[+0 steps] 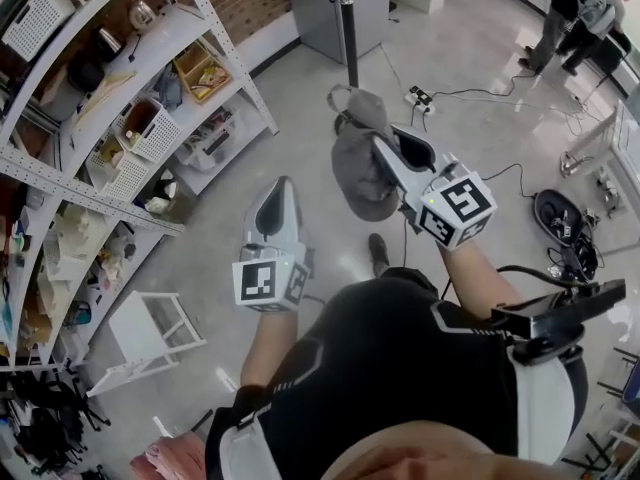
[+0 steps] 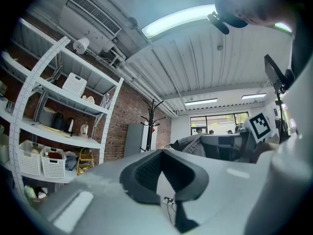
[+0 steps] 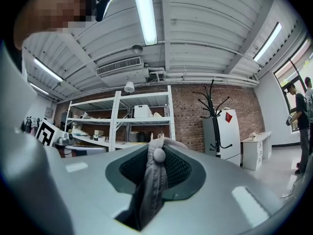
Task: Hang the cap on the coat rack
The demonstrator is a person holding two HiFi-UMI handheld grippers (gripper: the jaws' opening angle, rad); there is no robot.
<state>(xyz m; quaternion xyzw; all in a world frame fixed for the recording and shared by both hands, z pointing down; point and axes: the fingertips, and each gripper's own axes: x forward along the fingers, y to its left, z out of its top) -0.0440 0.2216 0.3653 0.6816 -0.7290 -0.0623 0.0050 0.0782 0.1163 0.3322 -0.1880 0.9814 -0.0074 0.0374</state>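
A grey cap (image 1: 362,168) hangs from my right gripper (image 1: 384,146), which is shut on its fabric. In the right gripper view the cap (image 3: 152,180) fills the gap between the jaws, with its top button at the tips (image 3: 157,152). The black coat rack (image 1: 346,23) stands on the floor ahead, past the cap; it also shows as the coat rack (image 3: 213,116) by the brick wall and the coat rack (image 2: 150,124). My left gripper (image 1: 275,200) is lower and to the left, jaws shut and empty, tips (image 2: 163,152) together. The cap (image 2: 190,142) shows to its right.
White shelving (image 1: 120,118) loaded with baskets and items runs along the left. A white frame stool (image 1: 150,333) stands on the floor below it. A grey cabinet (image 1: 330,8) is behind the rack. A power strip with cables (image 1: 420,98) lies on the floor. People (image 1: 570,13) stand at far right.
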